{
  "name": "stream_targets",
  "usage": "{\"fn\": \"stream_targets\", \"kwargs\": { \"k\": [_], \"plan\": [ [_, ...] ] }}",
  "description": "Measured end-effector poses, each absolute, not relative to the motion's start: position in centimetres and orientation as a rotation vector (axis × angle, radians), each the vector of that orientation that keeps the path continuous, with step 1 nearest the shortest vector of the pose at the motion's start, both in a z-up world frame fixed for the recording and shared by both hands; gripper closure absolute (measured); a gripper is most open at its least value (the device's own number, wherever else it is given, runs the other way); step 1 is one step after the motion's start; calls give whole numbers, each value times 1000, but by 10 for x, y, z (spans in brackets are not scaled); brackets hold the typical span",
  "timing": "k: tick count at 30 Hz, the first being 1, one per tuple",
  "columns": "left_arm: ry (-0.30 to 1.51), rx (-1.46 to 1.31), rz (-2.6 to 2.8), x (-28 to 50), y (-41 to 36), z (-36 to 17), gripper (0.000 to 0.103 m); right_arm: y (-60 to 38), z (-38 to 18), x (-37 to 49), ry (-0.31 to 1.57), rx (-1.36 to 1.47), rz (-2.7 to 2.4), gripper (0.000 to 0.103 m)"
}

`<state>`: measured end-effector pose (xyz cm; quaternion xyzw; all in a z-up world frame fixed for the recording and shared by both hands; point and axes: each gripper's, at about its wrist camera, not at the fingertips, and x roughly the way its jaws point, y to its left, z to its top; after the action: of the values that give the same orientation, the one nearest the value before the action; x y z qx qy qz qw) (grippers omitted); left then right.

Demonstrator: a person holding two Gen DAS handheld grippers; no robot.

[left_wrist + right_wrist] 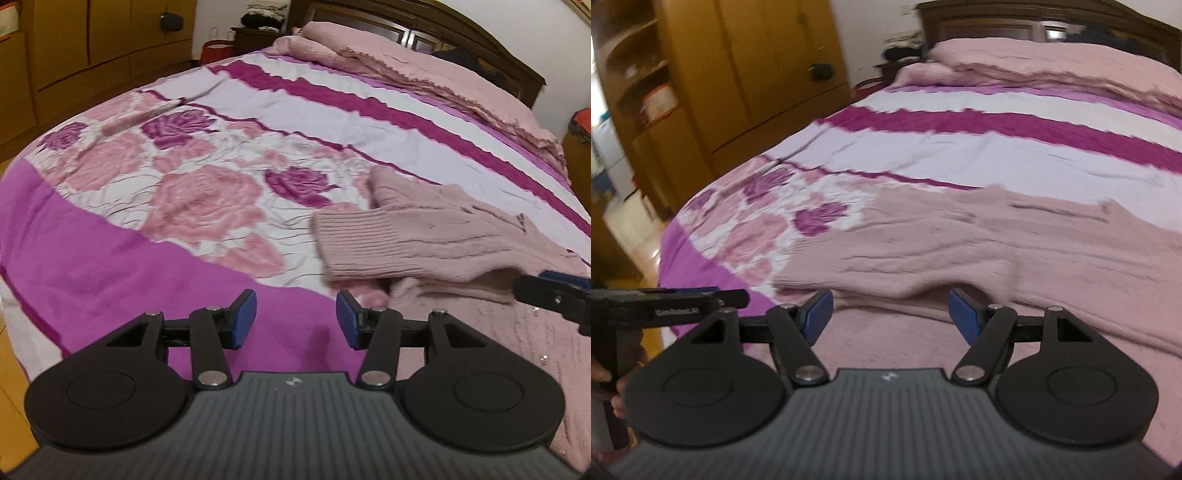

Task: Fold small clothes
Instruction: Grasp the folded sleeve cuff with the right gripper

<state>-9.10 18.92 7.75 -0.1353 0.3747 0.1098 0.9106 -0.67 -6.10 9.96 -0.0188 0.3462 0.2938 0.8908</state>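
Observation:
A pink knit sweater [424, 236] lies on the floral bedspread [184, 184] at the right, with a sleeve and its ribbed cuff [354, 240] folded across the body. My left gripper [295, 314] hovers open over the magenta border just left of the sweater's hem, with nothing between its blue pads. The right gripper's tip [546, 284] shows at the far right edge, over the sweater. In the right wrist view the right gripper [890, 314] stands open just above the sweater [960, 251], holding nothing. The left gripper [713, 295] appears side-on at the left.
Wooden wardrobes [92, 44] run along the bed's left side. A dark headboard [443, 29] and pink pillows [406, 62] are at the far end. A small pale pink cloth [125, 122], blurred, lies at the bed's far left. A red bag [216, 50] stands on the floor.

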Motion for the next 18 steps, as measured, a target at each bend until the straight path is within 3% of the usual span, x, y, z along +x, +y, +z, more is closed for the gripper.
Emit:
{"fn": "stream_targets", "kwargs": {
  "k": [18],
  "plan": [
    [807,-342,307,-111,236,53,47,56,61,14,752,-271,794,32]
  ]
}}
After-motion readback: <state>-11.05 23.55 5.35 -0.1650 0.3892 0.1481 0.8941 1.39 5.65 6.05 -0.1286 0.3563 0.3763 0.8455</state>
